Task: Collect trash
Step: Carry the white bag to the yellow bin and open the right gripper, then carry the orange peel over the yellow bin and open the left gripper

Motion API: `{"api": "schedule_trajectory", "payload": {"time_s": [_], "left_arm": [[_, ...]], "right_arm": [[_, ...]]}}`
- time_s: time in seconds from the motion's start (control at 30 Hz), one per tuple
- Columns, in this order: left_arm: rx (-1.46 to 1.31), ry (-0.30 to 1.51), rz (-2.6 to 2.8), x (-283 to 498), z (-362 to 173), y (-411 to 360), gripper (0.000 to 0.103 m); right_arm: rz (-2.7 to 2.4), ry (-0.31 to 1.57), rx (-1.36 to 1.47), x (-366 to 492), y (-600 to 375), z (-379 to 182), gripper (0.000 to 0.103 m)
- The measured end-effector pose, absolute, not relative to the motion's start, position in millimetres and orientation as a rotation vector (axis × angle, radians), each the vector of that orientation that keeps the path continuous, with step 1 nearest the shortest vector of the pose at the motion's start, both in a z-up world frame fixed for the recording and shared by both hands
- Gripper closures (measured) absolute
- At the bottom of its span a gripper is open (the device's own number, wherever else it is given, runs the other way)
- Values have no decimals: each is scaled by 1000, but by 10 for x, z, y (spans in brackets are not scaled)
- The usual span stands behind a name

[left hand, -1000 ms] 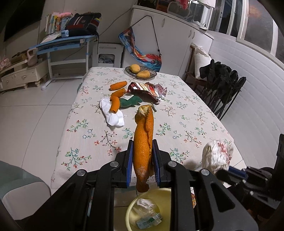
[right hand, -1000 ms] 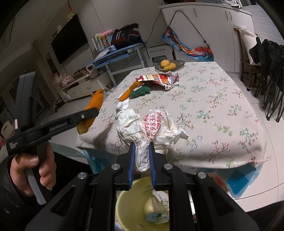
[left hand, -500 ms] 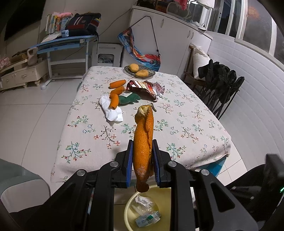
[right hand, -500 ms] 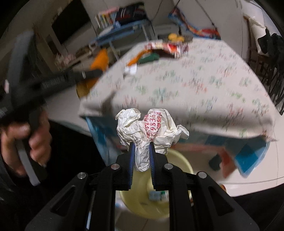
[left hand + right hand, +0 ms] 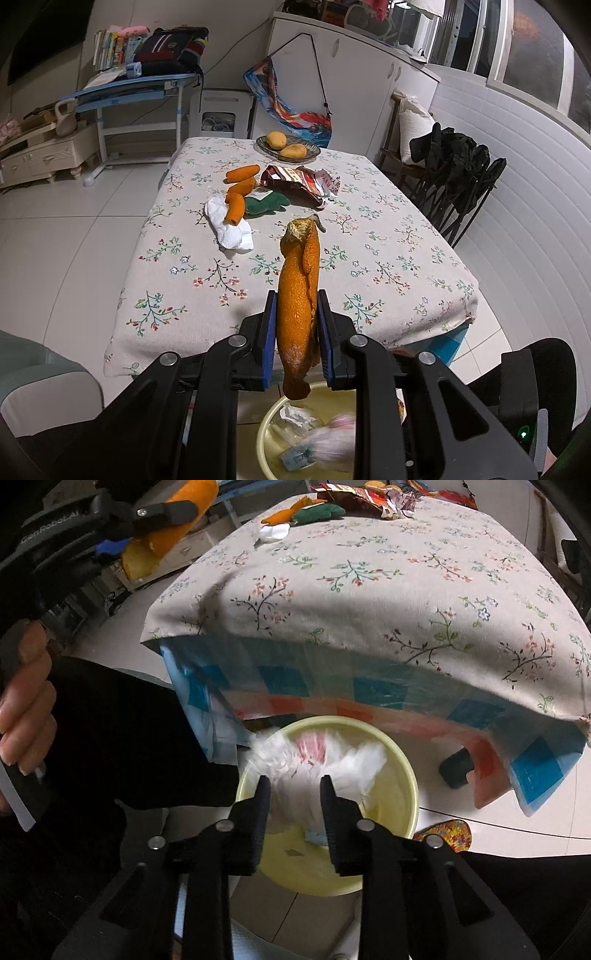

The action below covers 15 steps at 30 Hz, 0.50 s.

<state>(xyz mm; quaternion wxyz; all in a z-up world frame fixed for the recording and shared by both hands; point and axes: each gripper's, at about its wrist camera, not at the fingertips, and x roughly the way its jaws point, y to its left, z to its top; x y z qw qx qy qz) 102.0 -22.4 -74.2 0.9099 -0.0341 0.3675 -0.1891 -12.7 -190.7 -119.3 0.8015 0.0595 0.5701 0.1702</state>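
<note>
Paper wad drops free over the yellow bin while the peel waits in the other gripper.

The crumpled wad (image 5: 314,764), white with a red print, shows blurred over the bin (image 5: 402,775), just ahead of the right gripper (image 5: 293,794), whose jaws are opening; the pads stand apart with the wad's blur between them, not pressed on it. The bin sits on the floor under the table (image 5: 369,602) edge, with other scraps already inside. Over on the left, the left gripper (image 5: 297,325) is clamped tight on a long orange peel (image 5: 297,295), held upright above the bin (image 5: 269,428). Farther back on the tablecloth lie more peel pieces (image 5: 242,173), a white tissue (image 5: 229,229), a torn snack wrapper (image 5: 303,179), a green scrap (image 5: 267,203) and a fruit plate (image 5: 314,151).
</note>
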Motion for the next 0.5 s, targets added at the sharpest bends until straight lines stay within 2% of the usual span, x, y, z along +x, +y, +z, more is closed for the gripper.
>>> {"api": "schedule_trajectory", "payload": {"time_s": [0.23, 0.5], "left_arm": [[-66, 760, -399, 971, -753, -265, 84], [-36, 789, -445, 845, -824, -342, 84]], "right_arm": [[338, 1182, 162, -100, -1988, -1124, 60], [256, 991, 251, -114, -2244, -794, 47]]}}
